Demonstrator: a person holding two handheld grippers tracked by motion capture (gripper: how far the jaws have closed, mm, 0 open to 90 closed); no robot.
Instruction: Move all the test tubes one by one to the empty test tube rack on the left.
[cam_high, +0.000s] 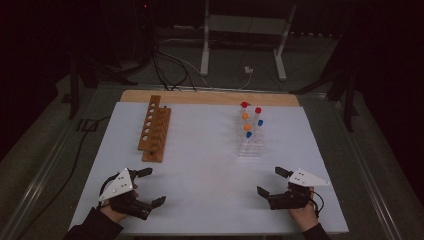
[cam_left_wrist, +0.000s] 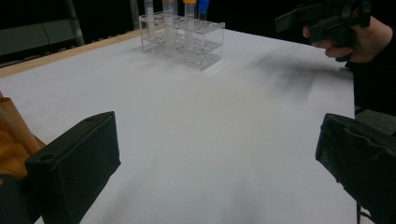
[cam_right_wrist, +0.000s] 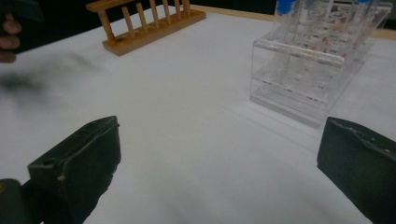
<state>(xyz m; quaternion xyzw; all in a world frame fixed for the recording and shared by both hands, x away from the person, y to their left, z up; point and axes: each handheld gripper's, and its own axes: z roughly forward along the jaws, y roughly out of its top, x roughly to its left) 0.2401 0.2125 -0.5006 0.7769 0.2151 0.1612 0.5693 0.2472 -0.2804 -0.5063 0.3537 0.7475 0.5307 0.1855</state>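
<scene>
A clear plastic rack (cam_high: 250, 137) stood toward the far right of the white table (cam_high: 200, 165), holding capped tubes: red caps (cam_high: 244, 105) at its far end, orange caps (cam_high: 245, 116) in the middle and blue caps (cam_high: 260, 122) nearer the person; its tiers looked transparent, so the tube bodies showed through the walls. A wooden rack (cam_high: 154, 129) with a row of round holes and upright pegs lay toward the far left, running from the far edge toward the near one. The left gripper (cam_high: 148, 186) rested by the near left corner, held in the left hand (cam_high: 111, 214), its jaws spread wide with nothing between them and only bare table ahead. The right gripper (cam_high: 270, 181) sat by the near right corner in the right hand (cam_high: 302, 216), jaws likewise wide apart and empty, well short of the clear rack. Both grippers carried a grey three-cornered plate (cam_high: 116, 184) on top
</scene>
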